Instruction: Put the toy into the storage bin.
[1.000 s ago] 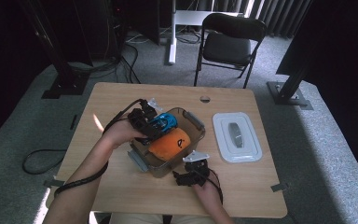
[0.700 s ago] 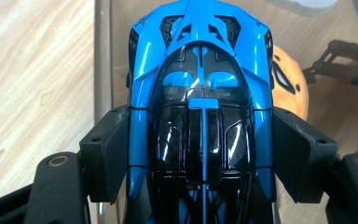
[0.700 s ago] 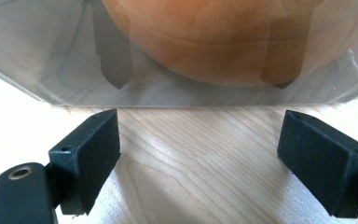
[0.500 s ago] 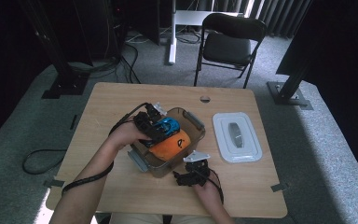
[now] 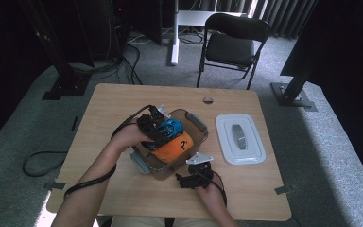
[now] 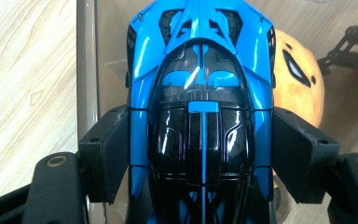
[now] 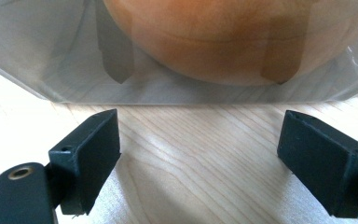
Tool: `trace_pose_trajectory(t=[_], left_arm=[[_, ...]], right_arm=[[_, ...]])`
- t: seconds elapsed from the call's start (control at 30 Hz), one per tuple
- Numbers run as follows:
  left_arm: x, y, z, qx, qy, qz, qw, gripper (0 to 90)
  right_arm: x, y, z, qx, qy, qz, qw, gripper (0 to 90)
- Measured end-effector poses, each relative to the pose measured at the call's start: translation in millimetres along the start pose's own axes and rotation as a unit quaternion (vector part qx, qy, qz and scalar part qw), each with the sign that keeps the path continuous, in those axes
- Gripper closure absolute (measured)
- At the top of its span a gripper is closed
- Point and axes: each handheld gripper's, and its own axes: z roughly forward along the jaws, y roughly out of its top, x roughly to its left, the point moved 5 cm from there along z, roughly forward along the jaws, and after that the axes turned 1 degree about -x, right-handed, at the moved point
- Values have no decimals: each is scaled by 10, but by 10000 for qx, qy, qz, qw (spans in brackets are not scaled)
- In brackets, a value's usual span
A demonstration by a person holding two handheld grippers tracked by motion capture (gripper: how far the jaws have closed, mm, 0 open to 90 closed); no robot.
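Two jaws of the left gripper (image 6: pixel 200 158) clamp the blue toy car (image 6: pixel 200 93) by its flanks, holding it over the clear bin (image 5: pixel 196 124) near the desk's (image 5: pixel 123 104) middle, beside an orange plush (image 5: pixel 175 145). Toward the near edge, the right gripper (image 7: pixel 198 154) rests wide open and empty, just short of the bin's wall.

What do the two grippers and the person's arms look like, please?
Both grippers are black. The left gripper has blocky matte jaws with small screw holes and a black cable looping from it. The right gripper carries a grey three-cornered plate on top and a black cable. Brass-coloured rivets sit at the jaw joints. The forearms are bare, without sleeves.
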Motion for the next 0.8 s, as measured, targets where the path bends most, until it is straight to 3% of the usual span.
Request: trace_pose_trajectory(t=[0.07, 0.23, 0.47, 0.6, 0.67, 0.8], left_arm=[[-10, 25, -64, -199, -71, -90, 9997, 201], [-42, 39, -135, -245, -47, -42, 9997, 167], [-28, 38, -281, -409, -56, -113, 9991, 23], [18, 26, -370, -576, 34, -147, 9982, 16], [56, 2, -406, -607, 116, -211, 9979, 16], [156, -50, -457, -828, 295, -492, 9949, 16]], right_arm=[[0, 0, 0, 1, -2, 1, 10000, 126], [3, 0, 0, 5, -11, -1, 10000, 126], [2, 0, 1, -2, -9, 1, 10000, 126], [1, -1, 1, -5, -2, 4, 10000, 126], [0, -1, 0, -6, 0, 8, 10000, 126], [1, -3, -1, -6, -2, 8, 10000, 126]])
